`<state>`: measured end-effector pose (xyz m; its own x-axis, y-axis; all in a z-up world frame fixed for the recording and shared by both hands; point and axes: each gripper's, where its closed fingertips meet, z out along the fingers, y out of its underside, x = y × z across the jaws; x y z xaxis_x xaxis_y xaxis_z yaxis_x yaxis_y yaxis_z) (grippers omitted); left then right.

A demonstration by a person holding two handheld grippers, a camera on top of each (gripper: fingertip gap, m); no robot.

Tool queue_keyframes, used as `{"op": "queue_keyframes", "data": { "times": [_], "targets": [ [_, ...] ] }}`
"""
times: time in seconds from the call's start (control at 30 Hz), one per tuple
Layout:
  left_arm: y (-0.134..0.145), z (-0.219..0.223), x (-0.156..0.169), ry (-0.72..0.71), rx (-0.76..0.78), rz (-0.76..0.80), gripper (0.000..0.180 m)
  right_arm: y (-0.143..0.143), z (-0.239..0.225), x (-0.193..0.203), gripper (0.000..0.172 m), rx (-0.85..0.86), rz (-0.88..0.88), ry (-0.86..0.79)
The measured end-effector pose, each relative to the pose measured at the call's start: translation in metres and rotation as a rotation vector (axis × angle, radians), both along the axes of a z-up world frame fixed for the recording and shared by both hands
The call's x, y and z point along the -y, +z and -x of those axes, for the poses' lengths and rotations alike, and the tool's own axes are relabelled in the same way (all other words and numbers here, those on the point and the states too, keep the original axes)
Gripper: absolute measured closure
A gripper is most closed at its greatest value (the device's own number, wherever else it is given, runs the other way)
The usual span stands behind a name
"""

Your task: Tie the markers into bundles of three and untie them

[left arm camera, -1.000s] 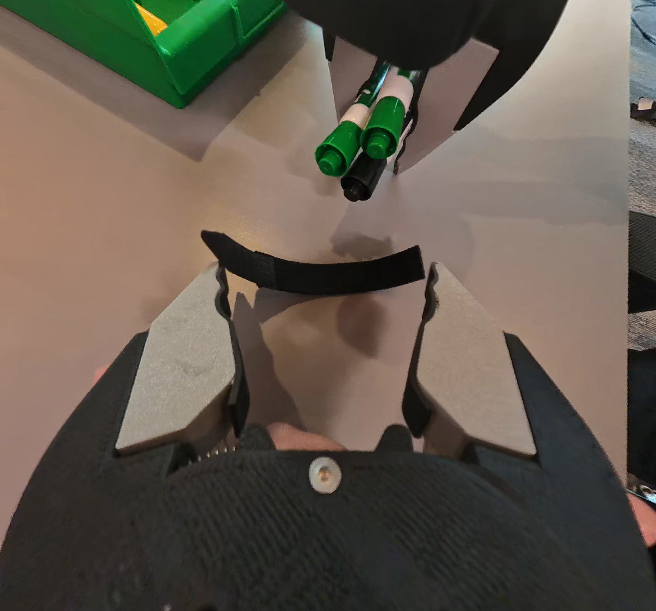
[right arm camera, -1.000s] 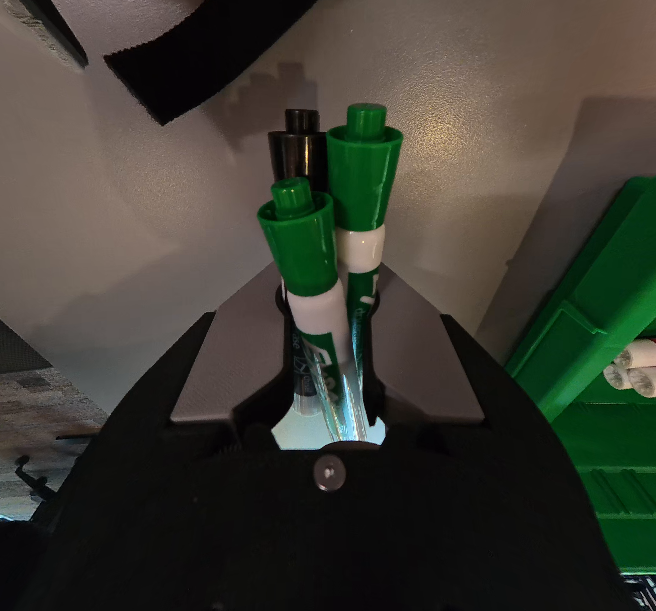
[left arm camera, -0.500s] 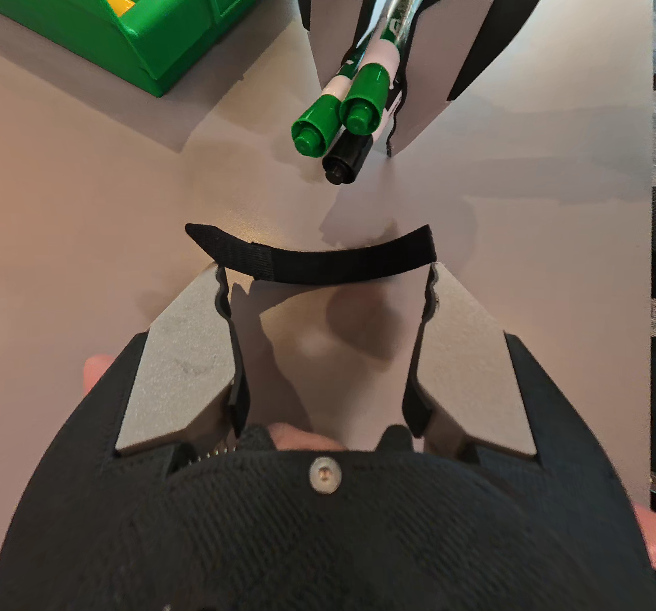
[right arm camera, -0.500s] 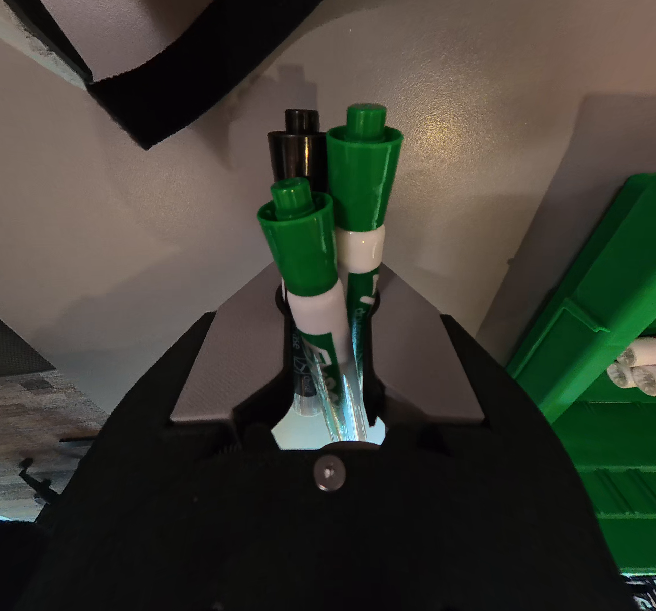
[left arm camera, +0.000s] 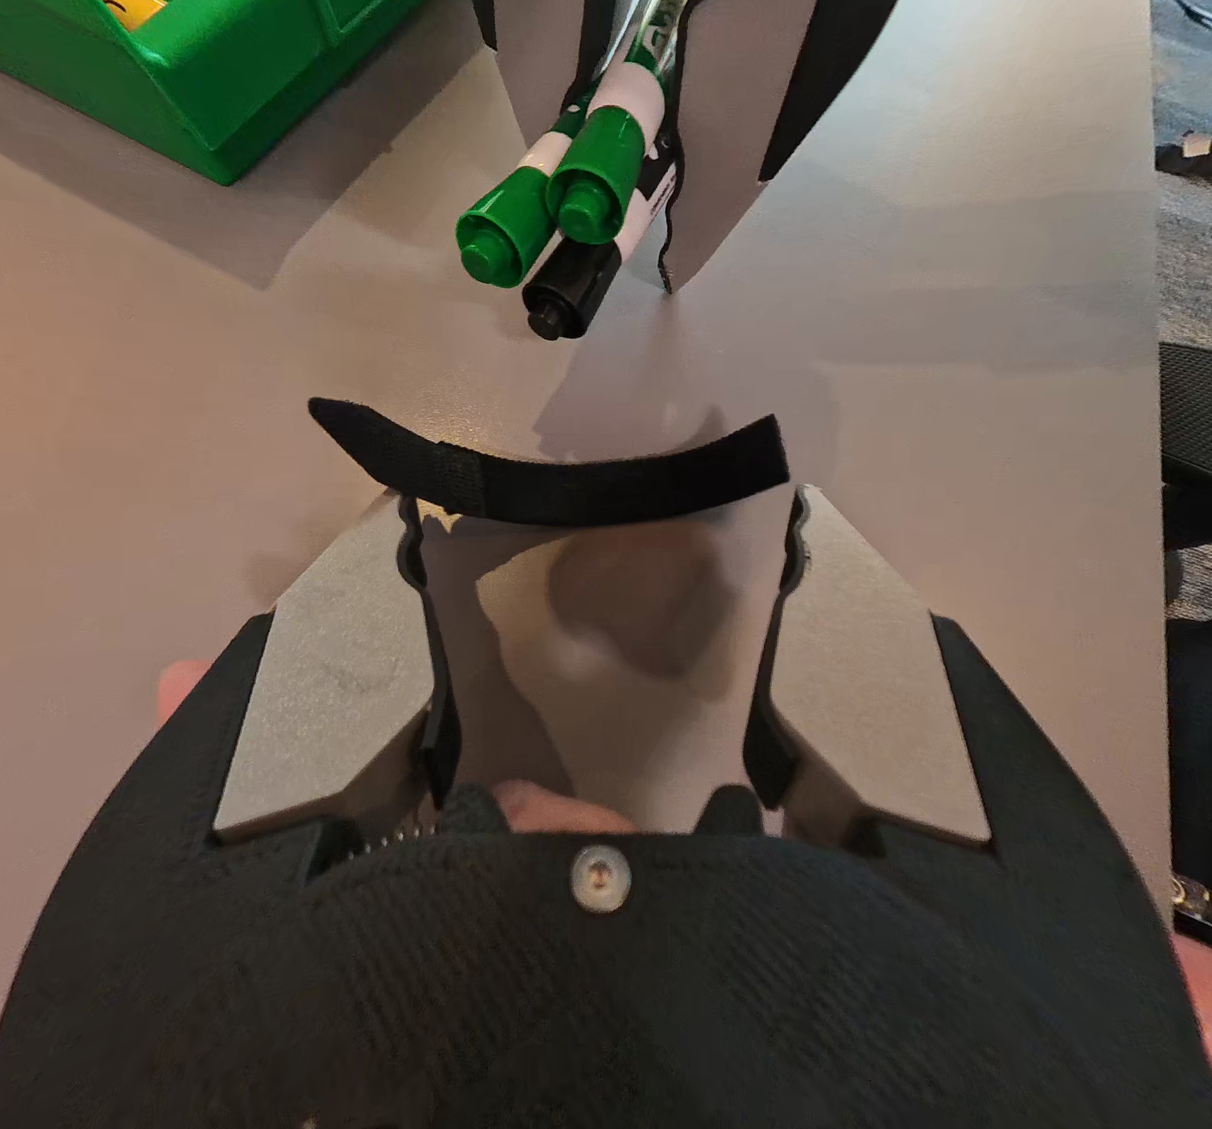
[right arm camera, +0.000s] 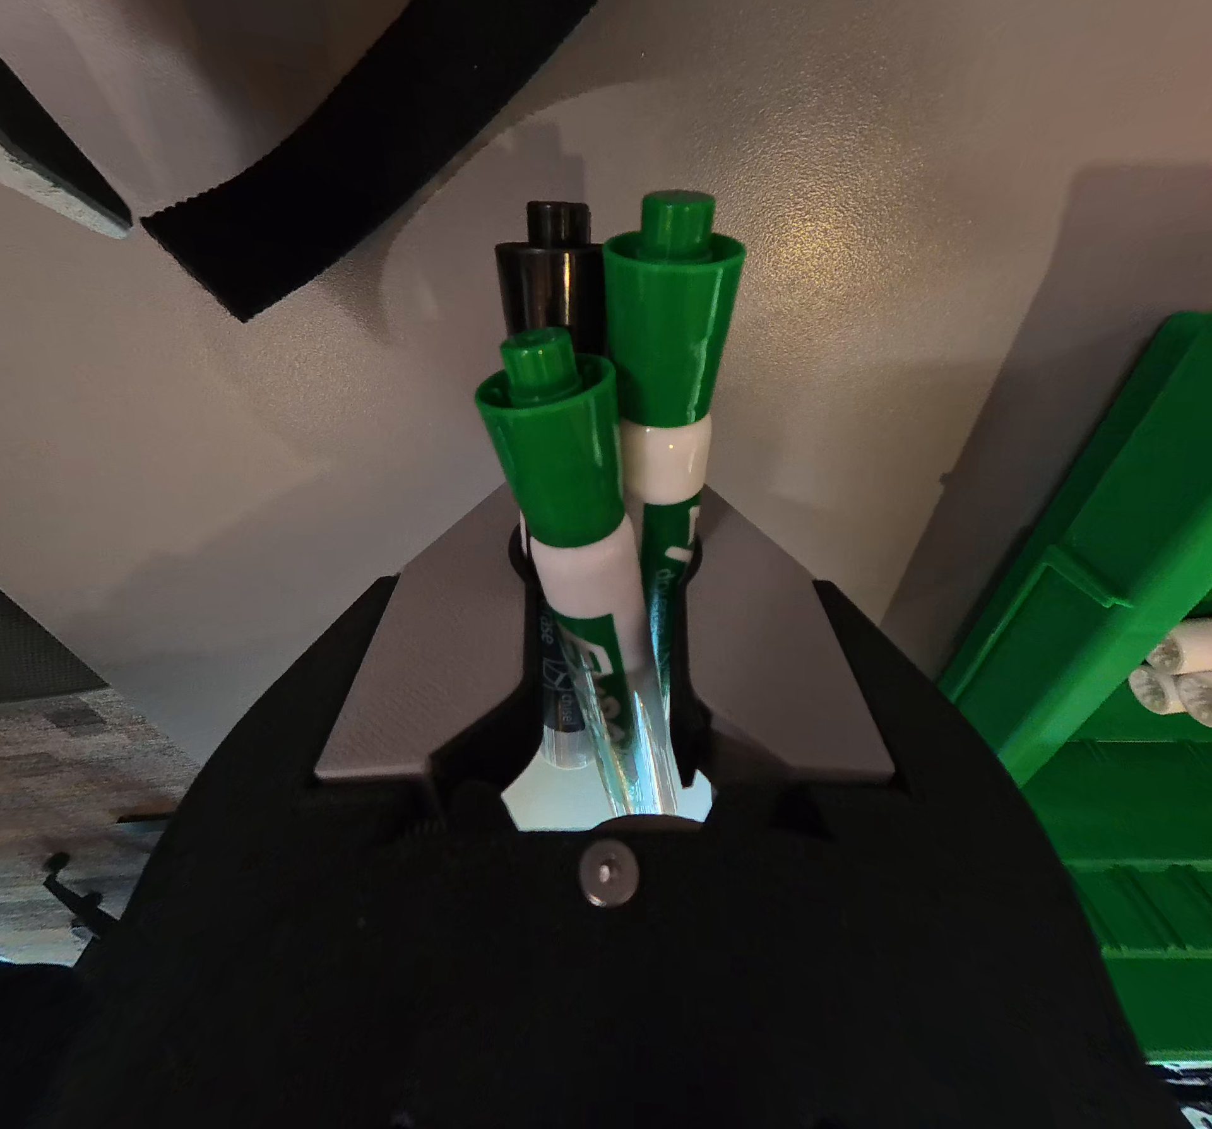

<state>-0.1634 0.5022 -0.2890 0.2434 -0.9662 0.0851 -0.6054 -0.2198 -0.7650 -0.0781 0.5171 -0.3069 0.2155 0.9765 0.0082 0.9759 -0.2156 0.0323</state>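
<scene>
My right gripper (right arm camera: 606, 547) is shut on three markers (right arm camera: 590, 442), two with green caps and one with a black cap, caps pointing forward. The same bundle (left arm camera: 564, 206) shows in the left wrist view, held above the table in the right gripper (left arm camera: 593, 179). A black hook-and-loop strap (left arm camera: 557, 474) lies curved on the grey table (left arm camera: 197, 376), just past my left fingertips. It also shows in the right wrist view (right arm camera: 367, 114). My left gripper (left arm camera: 600, 507) is wide open and empty, with its tips close to the strap.
A green plastic bin (left arm camera: 216, 29) with more markers stands at the far left of the left wrist view, and at the right in the right wrist view (right arm camera: 1082, 638). The table's edge (left arm camera: 1154, 376) runs along the right, with dark floor beyond. My right fingertips sit around 10 cm from my left ones.
The right gripper with the three markers has come nearer to the strap and the left gripper. The left gripper has stayed open by the strap. The grasp on the markers is unchanged.
</scene>
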Motion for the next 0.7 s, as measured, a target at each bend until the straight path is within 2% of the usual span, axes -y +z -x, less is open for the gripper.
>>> {"op": "queue_keyframes", "data": {
  "times": [0.43,0.7],
  "targets": [
    [-0.0006,-0.0054,-0.0048,0.016,-0.01,-0.132,0.071,0.0001,0.0001,0.0002,0.135,0.003,0.001,-0.002],
    [-0.005,-0.0069,-0.0019,-0.001,-0.029,-0.105,0.072,0.0001,0.0004,0.0003,0.135,0.001,0.0,-0.004]
  ]
}}
